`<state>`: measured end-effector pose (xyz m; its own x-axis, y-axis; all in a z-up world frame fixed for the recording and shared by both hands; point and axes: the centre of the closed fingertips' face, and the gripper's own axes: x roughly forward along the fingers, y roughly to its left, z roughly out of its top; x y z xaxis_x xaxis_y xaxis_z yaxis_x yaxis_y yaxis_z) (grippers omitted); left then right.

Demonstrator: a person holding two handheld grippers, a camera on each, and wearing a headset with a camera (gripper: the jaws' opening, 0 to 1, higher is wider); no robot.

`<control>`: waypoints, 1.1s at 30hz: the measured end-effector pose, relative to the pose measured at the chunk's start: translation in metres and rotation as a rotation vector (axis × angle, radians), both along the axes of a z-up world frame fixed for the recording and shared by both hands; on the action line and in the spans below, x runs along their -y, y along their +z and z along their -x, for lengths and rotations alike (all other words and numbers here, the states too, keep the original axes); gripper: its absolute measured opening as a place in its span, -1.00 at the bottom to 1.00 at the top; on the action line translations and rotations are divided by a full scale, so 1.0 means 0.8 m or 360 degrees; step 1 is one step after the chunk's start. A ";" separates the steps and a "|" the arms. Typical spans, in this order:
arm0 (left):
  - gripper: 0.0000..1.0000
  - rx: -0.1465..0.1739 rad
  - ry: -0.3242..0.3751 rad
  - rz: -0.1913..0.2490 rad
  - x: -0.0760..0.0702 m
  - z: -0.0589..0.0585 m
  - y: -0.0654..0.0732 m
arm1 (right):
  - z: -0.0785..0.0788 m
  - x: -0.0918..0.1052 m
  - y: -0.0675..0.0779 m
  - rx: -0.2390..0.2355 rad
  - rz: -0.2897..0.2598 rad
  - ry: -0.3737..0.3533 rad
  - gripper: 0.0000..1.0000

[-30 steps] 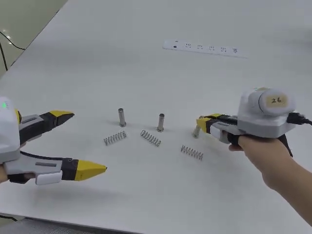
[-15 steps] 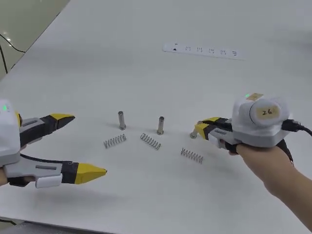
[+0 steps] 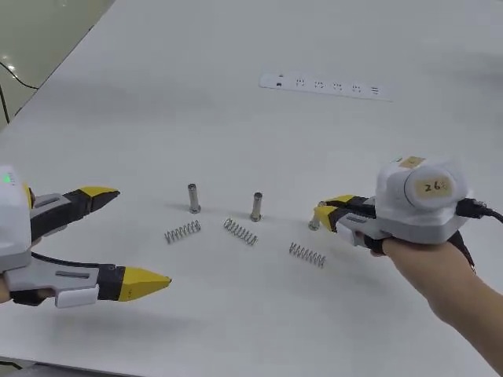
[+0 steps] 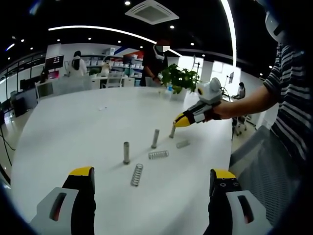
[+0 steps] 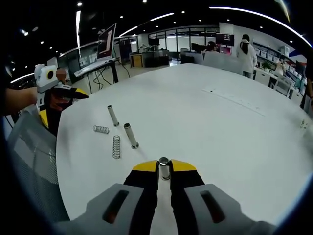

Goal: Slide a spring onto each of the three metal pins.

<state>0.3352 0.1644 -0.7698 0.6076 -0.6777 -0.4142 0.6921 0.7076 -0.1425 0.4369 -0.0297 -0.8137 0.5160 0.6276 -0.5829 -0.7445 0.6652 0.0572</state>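
Three metal pins stand in a row on the white table: the left pin (image 3: 193,198), the middle pin (image 3: 257,206) and the right pin (image 3: 313,225). In front of them lie three springs (image 3: 182,232) (image 3: 240,232) (image 3: 307,254). My right gripper (image 3: 321,214) is shut on the right pin, whose top (image 5: 164,167) shows between the yellow jaws. My left gripper (image 3: 141,234) hangs open at the near left, apart from the parts, with nothing between its jaws (image 4: 152,174). The left gripper view has the right gripper (image 4: 181,121) at the far pin (image 4: 172,131).
A white power strip (image 3: 326,86) lies far back on the table. The table's near edge runs just below the left gripper. People and desks stand in the room behind.
The right gripper has dipped slightly while staying closed at the right pin. The left gripper stays open in place. The head view has shifted a little.
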 end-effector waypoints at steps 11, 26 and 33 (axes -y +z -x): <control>0.88 0.0000 0.0004 -0.0005 -0.002 0.001 0.001 | -0.002 0.001 0.001 -0.0015 -0.0018 -0.0021 -0.85; 0.89 -0.0009 -0.0001 -0.0008 0.000 0.003 0.000 | 0.004 0.000 0.003 -0.0059 -0.0106 -0.0072 -0.52; 0.89 -0.0007 0.0000 -0.0007 0.001 0.003 0.000 | 0.008 -0.001 0.005 -0.0073 -0.0144 -0.0081 -0.36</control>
